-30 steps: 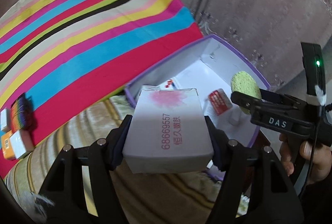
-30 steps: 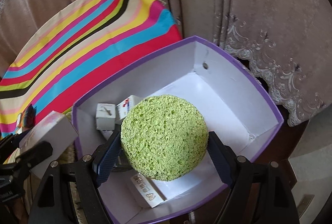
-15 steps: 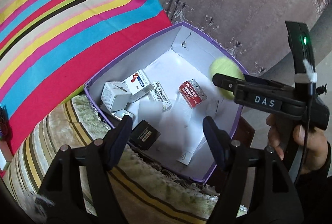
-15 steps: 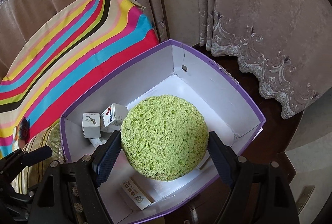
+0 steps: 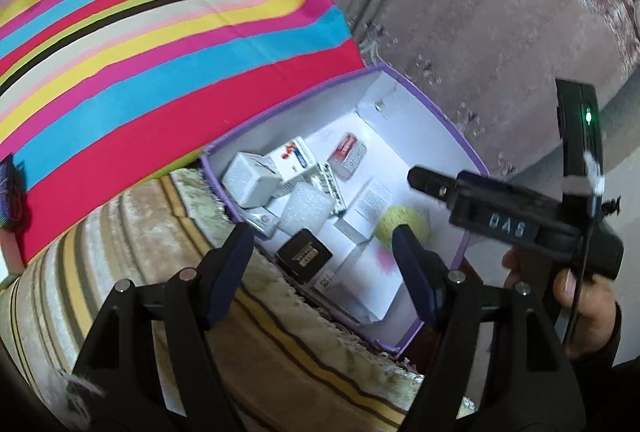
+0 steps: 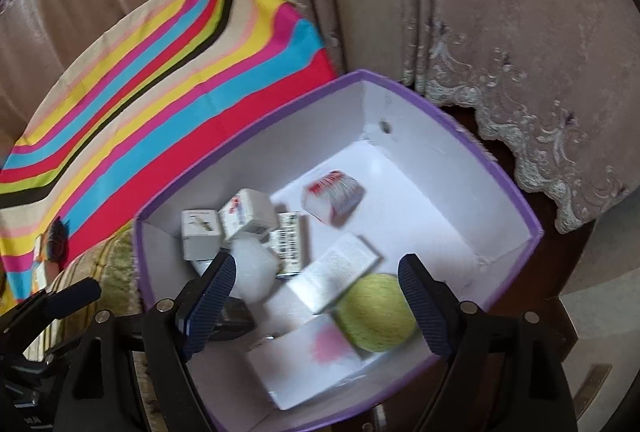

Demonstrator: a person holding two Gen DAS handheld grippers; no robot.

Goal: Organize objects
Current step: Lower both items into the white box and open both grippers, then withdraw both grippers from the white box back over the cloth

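With both grippers' fingers standing wide and empty over the purple box (image 6: 532, 228), where the green sponge (image 6: 374, 314) and white carton (image 6: 304, 364) now lie, I judge my next move is fetching another item from the striped cloth (image 5: 160, 43)

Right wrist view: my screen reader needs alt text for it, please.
Open right gripper above a purple box where a green sponge lies by a white carton with a pink blotch among small packages; a striped cloth lies beyond.
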